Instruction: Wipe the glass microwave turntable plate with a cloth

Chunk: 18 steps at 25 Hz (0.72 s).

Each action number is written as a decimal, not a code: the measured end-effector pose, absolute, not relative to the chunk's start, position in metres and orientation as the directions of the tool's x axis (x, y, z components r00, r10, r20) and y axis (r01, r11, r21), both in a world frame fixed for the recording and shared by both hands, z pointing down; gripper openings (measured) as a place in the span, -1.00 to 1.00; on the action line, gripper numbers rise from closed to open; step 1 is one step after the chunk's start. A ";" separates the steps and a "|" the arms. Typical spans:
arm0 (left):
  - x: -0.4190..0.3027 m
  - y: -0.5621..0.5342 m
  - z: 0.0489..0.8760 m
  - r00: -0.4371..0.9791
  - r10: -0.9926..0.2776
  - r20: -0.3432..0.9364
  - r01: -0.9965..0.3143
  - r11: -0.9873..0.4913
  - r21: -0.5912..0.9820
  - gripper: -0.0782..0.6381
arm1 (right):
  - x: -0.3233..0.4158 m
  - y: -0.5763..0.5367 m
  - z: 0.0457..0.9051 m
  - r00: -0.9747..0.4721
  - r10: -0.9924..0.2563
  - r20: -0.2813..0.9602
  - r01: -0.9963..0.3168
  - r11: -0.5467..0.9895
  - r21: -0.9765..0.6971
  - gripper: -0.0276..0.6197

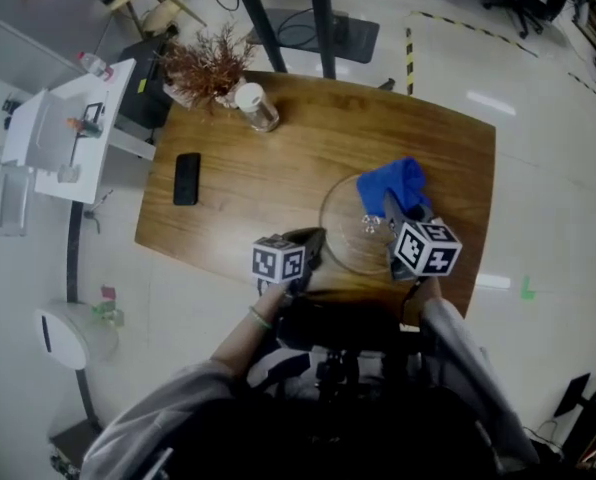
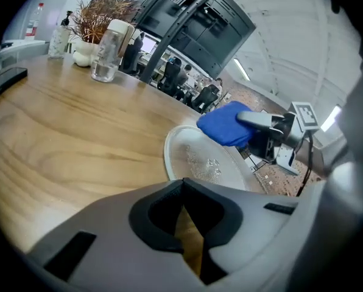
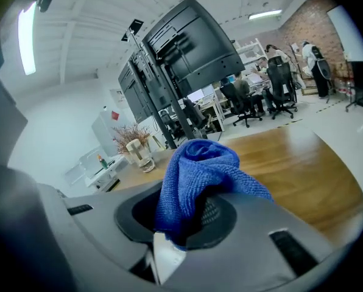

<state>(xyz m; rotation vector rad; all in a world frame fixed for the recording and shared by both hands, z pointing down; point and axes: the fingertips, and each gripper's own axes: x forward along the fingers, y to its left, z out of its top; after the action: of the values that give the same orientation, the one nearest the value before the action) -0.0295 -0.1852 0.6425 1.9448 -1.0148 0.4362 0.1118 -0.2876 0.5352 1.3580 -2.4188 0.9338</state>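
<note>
The clear glass turntable plate point(image 1: 346, 240) lies flat on the wooden table point(image 1: 278, 168) near its front edge, and it also shows in the left gripper view point(image 2: 197, 157). My right gripper point(image 1: 393, 208) is shut on a bunched blue cloth point(image 1: 393, 181) at the plate's far right rim. The cloth point(image 3: 197, 175) bulges out from between the right gripper's jaws point(image 3: 190, 215). In the left gripper view the cloth point(image 2: 224, 123) sits over the plate's far edge; contact is unclear. My left gripper point(image 1: 316, 240) is shut and empty at the plate's near left rim point(image 2: 183, 190).
A black phone point(image 1: 186, 178) lies on the table's left side. At the far left corner stand a lidded glass jar point(image 1: 256, 106) and a dried plant point(image 1: 206, 63). A white cart point(image 1: 68, 133) stands on the floor to the table's left.
</note>
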 end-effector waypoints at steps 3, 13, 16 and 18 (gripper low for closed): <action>-0.031 -0.186 0.641 0.623 -0.483 0.615 -0.775 -0.272 0.571 -0.79 | 0.093 -0.306 0.549 -0.568 -0.661 0.490 -0.819 0.398 -0.413 -0.68; -0.039 -0.192 0.644 0.648 -0.471 0.598 -0.737 -0.192 0.648 -0.79 | 0.057 -0.225 0.580 -0.670 -0.487 0.560 -0.742 0.454 -0.493 -0.68; -0.042 -0.194 0.647 0.639 -0.472 0.607 -0.737 -0.148 0.660 -0.79 | 0.052 -0.186 0.585 -0.698 -0.417 0.582 -0.712 0.488 -0.505 -0.68; -0.042 -0.195 0.648 0.638 -0.462 0.616 -0.738 -0.139 0.660 -0.79 | 0.050 -0.165 0.588 -0.710 -0.379 0.594 -0.696 0.504 -0.511 -0.68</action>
<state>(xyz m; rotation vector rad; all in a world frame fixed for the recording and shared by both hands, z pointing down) -0.0419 -0.1946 0.6480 1.7827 -0.9701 0.3209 0.0505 -0.1652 0.5885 0.8884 -2.3435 1.0637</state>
